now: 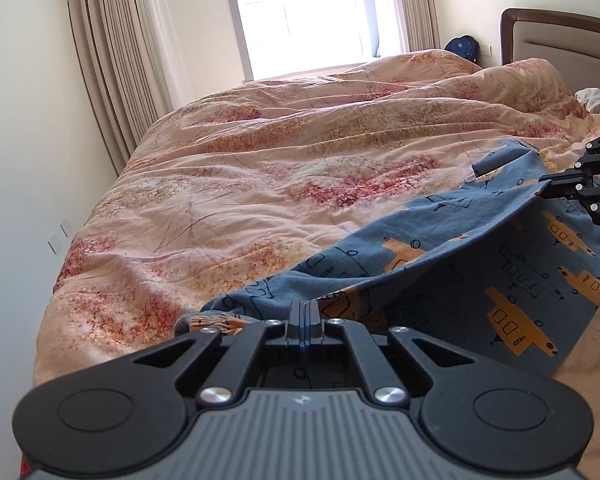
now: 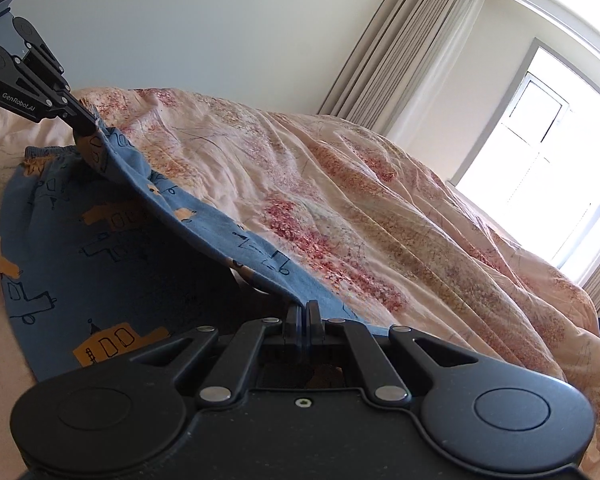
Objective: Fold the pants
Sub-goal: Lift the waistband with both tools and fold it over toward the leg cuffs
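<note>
Blue pants [image 1: 532, 264] printed with orange vehicles lie on a bed's floral duvet [image 1: 260, 168]. My left gripper [image 1: 305, 312] is shut on one end of the pants' raised upper edge. In the same view my right gripper [image 1: 544, 190] pinches that edge's far end at the right. The right wrist view shows my right gripper [image 2: 302, 312] shut on the cloth, and my left gripper [image 2: 85, 128] clamping the edge near the gathered waistband [image 2: 52, 153]. Between the two, the lifted layer [image 2: 204, 220] hangs taut over the flat layer [image 2: 80, 272] beneath.
The rumpled duvet [image 2: 380, 200] covers the whole bed. A headboard [image 1: 560, 40] stands at the far right, with a dark blue backpack [image 1: 462, 48] beside it. Curtains [image 1: 112, 60] and a bright window [image 1: 308, 12] line the far wall.
</note>
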Demonstrator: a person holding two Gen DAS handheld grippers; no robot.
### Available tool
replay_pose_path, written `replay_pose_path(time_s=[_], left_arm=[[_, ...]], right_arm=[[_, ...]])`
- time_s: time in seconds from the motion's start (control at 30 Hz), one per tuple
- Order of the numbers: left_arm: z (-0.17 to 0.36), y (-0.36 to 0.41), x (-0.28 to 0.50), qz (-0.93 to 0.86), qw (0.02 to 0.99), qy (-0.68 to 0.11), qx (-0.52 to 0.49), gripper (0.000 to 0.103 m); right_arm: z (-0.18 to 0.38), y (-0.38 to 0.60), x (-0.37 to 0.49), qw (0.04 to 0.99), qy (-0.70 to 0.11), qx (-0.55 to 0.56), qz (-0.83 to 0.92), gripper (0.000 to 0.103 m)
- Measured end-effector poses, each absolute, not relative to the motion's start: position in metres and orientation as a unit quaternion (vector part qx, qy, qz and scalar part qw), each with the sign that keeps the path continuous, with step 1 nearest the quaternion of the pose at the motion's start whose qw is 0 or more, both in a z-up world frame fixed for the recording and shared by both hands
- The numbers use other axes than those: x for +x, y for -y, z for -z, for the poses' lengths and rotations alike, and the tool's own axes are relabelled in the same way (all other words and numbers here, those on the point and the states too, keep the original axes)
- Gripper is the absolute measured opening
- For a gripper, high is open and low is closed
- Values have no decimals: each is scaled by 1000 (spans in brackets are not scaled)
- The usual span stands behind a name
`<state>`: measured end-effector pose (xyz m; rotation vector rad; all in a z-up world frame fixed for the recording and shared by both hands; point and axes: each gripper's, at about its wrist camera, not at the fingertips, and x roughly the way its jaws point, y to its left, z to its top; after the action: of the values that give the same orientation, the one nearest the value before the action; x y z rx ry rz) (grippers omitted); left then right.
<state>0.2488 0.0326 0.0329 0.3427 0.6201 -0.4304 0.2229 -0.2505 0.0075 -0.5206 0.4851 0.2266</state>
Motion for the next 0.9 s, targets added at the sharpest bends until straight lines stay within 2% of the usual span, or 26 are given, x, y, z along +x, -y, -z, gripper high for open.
replay_pose_path(time_s=[0.4, 0.9], left_arm=[[-2, -48, 217, 216, 907, -324, 158, 0], [9, -54, 195, 229, 898, -329, 184, 0]], right_arm=[[13, 235, 165, 923, -240, -277, -115, 0], [27, 222, 134, 897, -261, -325, -146, 0]])
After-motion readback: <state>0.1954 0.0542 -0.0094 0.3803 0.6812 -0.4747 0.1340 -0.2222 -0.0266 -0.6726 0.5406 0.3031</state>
